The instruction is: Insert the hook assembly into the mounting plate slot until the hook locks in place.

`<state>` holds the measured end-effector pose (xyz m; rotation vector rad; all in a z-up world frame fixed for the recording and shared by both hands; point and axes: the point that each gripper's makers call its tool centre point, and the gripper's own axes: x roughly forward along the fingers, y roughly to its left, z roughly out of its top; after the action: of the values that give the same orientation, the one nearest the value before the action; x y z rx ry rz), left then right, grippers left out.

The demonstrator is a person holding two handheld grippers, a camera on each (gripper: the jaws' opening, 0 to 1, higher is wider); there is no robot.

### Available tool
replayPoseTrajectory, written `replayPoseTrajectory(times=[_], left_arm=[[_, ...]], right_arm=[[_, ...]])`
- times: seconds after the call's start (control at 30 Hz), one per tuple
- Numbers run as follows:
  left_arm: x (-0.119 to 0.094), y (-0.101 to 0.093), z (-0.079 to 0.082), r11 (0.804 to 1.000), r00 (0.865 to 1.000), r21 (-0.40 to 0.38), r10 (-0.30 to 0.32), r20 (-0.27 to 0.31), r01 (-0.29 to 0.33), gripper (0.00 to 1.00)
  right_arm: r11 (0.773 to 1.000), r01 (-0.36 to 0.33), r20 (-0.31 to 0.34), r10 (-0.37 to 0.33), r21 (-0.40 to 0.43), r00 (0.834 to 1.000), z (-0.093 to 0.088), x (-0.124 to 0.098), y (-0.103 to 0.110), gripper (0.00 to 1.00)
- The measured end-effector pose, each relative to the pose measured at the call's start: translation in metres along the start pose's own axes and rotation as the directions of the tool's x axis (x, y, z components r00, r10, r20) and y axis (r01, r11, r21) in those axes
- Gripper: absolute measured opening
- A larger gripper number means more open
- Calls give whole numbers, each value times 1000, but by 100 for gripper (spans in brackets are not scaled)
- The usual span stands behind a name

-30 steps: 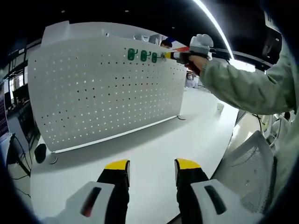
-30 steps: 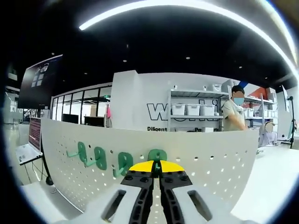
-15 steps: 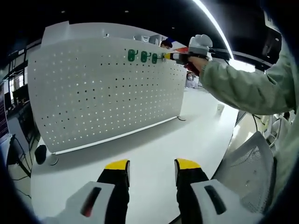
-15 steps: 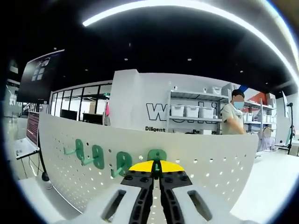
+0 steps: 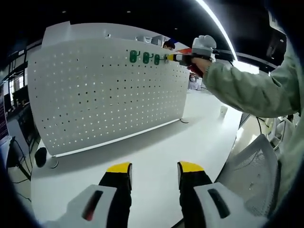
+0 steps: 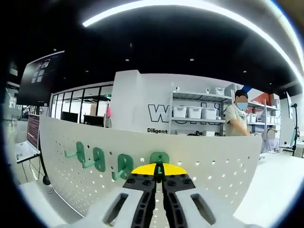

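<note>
We see the left tongs (image 5: 154,173) hanging low over the white bench (image 5: 156,142), jaws apart with nothing between them, well back from the pegboard (image 5: 104,90). Compared with a second ago this view has not shifted: the left tongs sit in the same spot with the same gap.

The white perforated pegboard stands upright on the bench. Along its top edge three green hooks (image 5: 144,57) are already seated in a row. Just right of them, in the left gripper view, the right tongs (image 5: 170,57) reach in at the board's upper right corner, carried by a person's hand (image 5: 202,64) in a pale green sleeve (image 5: 247,90).

In the right gripper view the right tongs (image 6: 159,169) have their yellow-tipped jaws together, clamped on the fourth green hook (image 6: 159,159), whose rounded plate shows just above the jaw tips and lies against the board face. We cannot tell whether it has locked into the holes. The three seated hooks (image 6: 99,159) run off to the left of it, their arms pointing out towards us.

Against the picture from a second ago, the right gripper view has drifted slightly, so the board's top edge sits a little differently, while the held hook keeps its place beside the third one.

Beyond the board a person (image 6: 236,118) stands by white shelving (image 6: 197,111).
</note>
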<state>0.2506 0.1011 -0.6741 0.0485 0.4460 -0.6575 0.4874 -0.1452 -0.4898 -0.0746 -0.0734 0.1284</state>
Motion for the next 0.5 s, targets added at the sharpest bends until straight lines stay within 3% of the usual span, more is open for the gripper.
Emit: replayPoseTrajectory(times=[0.33, 0.5], left_arm=[[0, 0, 0, 1000, 1000, -2, 2, 3, -2, 40], [-1, -1, 0, 1000, 1000, -2, 2, 2, -2, 40]], right_arm=[[1000, 0, 3, 0, -2, 1000, 3, 1, 0, 1], [1000, 1, -22, -1, 14, 1000, -6, 0, -2, 1]])
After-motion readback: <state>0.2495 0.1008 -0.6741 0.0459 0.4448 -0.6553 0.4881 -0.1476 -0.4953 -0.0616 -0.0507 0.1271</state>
